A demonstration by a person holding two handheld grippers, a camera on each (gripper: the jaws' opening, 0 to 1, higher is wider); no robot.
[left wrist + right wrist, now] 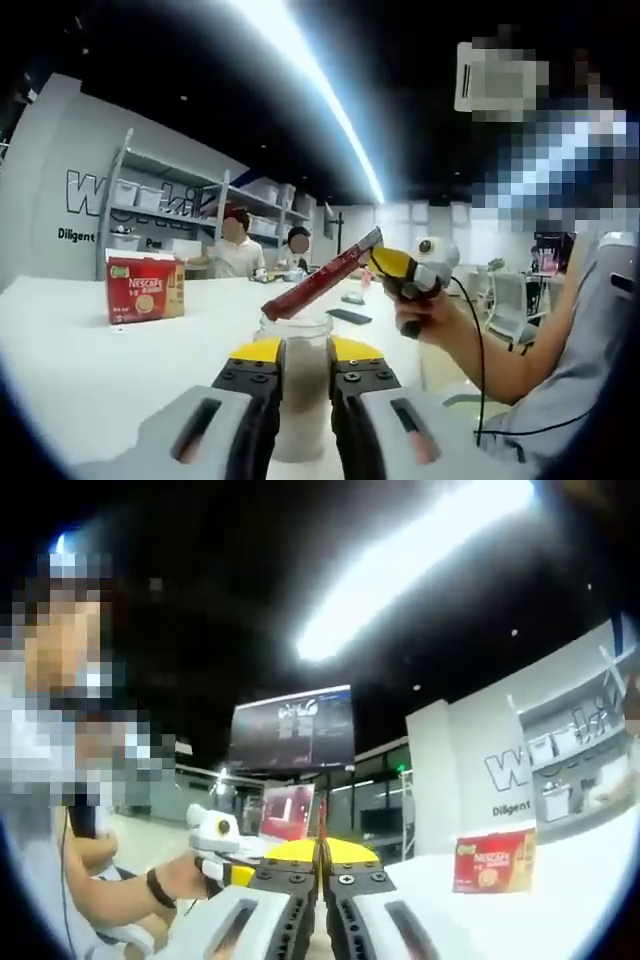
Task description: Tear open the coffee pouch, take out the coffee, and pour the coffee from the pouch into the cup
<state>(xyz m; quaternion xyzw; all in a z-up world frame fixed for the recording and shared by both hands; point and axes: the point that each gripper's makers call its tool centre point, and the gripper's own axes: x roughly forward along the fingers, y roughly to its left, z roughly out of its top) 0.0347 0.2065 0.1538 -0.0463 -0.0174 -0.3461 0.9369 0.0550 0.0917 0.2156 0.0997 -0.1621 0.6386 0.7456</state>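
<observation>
Pour stage judged underway: coffee pouch (pixel 322 280) held tilted, low end over cup (pixel 300 390), by right gripper (pixel 385 262), jaws closed on it; left gripper (pixel 303 352) clamps cup on table (pixel 80 350); emptying & Nescafe box (pixel 145 288) untouched.

glaring ceiling light strip (pixel 300 70), dim, soft-focus edges

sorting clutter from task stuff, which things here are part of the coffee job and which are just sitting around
Job: coffee pouch, tilted over the glass cup; right gripper clamping the pouch; left gripper around the cup.

Lying about: Nescafe box; dark flat item; shelves.
</observation>
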